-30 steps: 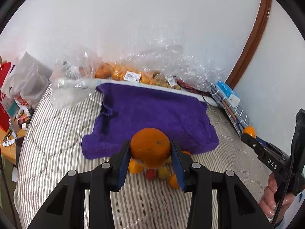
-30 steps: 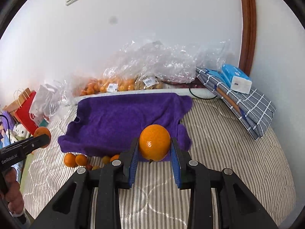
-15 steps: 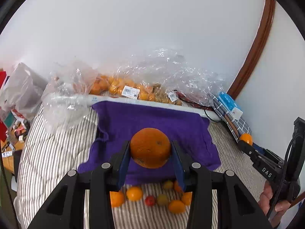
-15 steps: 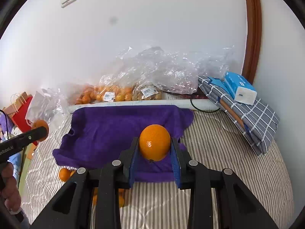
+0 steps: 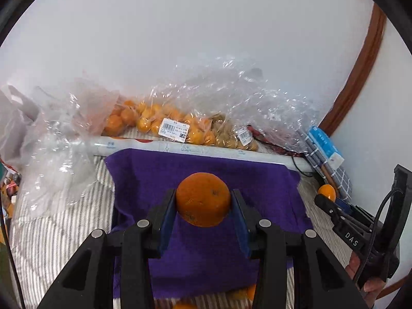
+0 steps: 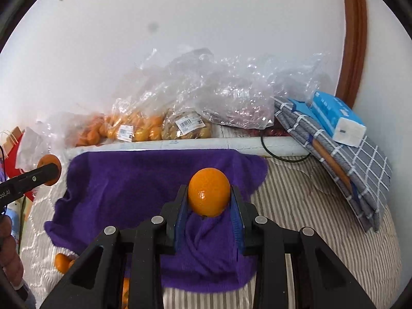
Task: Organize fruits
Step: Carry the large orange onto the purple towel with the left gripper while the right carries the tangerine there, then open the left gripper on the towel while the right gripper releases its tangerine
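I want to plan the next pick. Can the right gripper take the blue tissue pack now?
Probably not: the right gripper is already shut on an orange. The tissue pack itself lies uncovered on the folded checked cloth.

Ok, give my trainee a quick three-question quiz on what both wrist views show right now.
1. True or false: each gripper, left gripper and right gripper, grips an orange.
2. The oranges are held above which item? A) purple towel B) checked cloth C) tissue pack
3. Fill in: against the wall, the bagged fruit sits in clear ______ bags.

Key: 1 true, the left orange and the right orange each sit between the jaws. 2 A. 3 plastic.
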A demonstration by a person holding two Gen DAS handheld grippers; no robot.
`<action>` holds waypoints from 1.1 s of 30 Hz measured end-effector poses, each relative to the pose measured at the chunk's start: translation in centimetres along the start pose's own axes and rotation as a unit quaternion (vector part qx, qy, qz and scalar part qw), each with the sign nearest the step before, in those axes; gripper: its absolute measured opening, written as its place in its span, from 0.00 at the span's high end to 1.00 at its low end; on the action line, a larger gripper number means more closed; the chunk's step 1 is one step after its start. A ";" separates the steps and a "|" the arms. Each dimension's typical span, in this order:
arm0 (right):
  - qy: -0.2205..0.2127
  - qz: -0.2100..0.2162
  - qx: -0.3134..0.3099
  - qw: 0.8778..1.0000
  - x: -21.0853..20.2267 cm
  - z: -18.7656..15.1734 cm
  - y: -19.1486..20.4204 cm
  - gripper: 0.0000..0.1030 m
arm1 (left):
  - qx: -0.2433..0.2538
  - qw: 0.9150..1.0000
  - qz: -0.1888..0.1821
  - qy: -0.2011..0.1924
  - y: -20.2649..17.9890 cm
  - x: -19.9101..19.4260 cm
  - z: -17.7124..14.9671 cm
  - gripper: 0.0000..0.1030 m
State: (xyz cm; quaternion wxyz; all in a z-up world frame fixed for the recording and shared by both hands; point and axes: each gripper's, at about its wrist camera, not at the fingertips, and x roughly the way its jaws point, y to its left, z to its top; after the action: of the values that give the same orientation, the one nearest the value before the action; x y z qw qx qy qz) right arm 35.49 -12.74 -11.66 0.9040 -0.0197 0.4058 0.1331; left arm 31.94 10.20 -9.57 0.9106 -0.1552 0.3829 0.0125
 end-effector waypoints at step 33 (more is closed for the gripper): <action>0.079 0.010 -0.004 0.997 8.9 -2.1 0.4 0.44 | -0.003 0.995 0.029 0.098 1.8 9.4 -2.2 0.61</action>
State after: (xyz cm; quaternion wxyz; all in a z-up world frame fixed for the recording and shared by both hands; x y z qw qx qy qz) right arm 39.54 -10.66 -19.65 0.8677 -0.0299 0.4755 0.1419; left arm 36.78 10.39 -18.07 0.8675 -0.1470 0.4746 0.0247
